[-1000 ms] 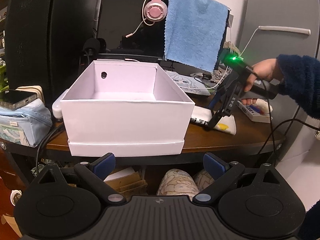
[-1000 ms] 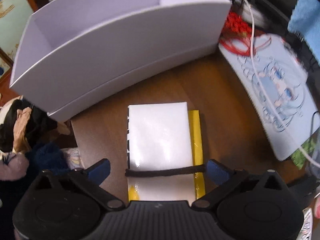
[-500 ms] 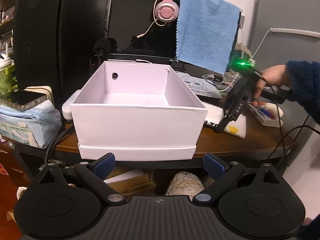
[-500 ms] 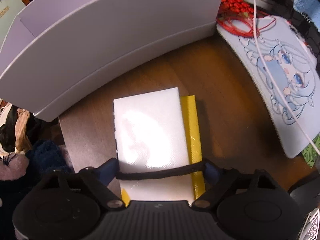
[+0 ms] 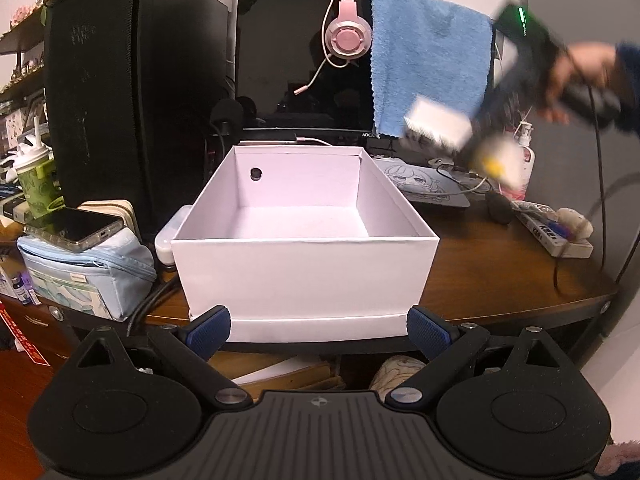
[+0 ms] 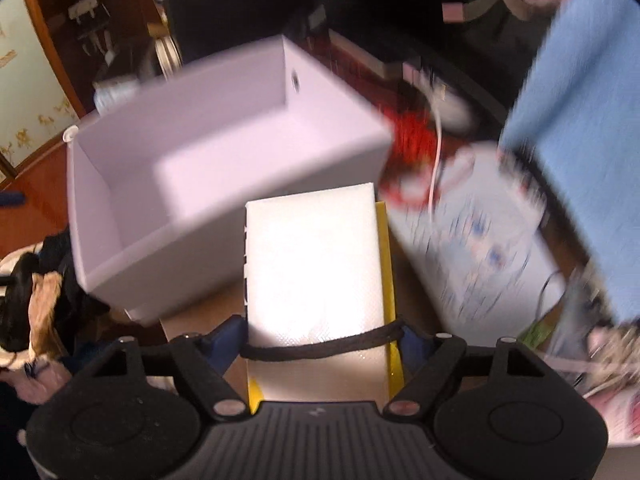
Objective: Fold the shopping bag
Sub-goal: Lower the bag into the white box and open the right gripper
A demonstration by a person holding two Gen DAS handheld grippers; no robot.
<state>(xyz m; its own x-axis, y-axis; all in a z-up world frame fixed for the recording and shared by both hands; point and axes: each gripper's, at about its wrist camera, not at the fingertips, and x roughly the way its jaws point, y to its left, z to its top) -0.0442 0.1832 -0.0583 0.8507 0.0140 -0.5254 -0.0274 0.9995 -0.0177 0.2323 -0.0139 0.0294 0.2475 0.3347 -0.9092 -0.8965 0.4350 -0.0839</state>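
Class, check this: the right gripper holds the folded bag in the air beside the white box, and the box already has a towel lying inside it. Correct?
Not quite. The box is empty, as the left wrist view shows; the towel hangs behind it. The rest stands: the right gripper holds the folded bag in the air beside the box.

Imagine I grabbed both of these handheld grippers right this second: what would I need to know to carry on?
Right gripper: jaws shut on the folded shopping bag, a flat white-and-yellow packet with a black cord across it. It is lifted off the wooden table, beside and above the open white box.
Left gripper: jaws open, holding nothing, facing the box's near wall.
Done: the bag looks fully folded and picked up.
Left: probably set it down in the box, which has nothing in it, then let go.
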